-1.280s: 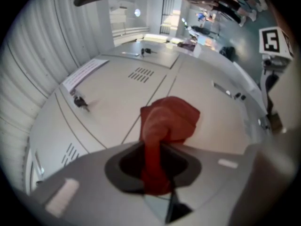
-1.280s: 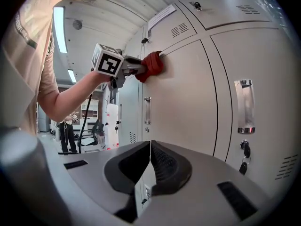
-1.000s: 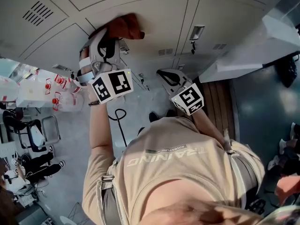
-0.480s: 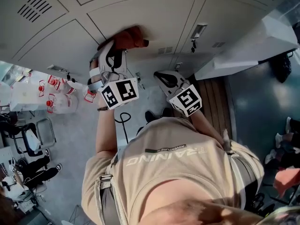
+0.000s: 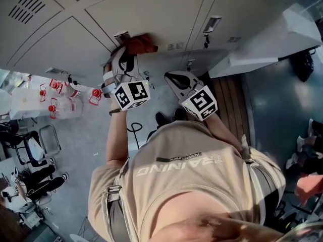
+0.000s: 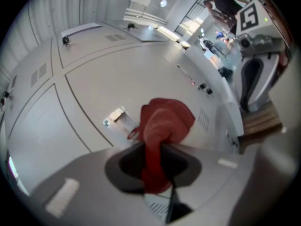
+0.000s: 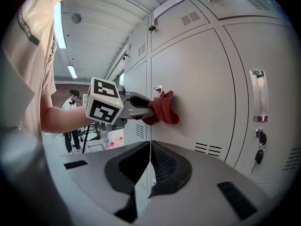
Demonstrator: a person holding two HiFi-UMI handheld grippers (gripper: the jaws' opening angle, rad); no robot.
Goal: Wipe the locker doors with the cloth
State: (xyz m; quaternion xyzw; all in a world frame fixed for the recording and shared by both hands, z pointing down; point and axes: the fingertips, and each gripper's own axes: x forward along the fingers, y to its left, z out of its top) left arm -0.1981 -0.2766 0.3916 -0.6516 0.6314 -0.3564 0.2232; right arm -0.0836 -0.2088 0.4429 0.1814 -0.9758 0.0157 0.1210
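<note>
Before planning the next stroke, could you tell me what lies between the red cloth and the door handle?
Right gripper view: only bare locker door and one seam between red cloth and handle.

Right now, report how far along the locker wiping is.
Done: cannot tell; no door shows a wiped patch. In hand: the left gripper is shut on the red cloth, pressing it to a locker door. The right gripper is shut, empty, off the doors. Left: probably the rest of this door and its neighbours.
</note>
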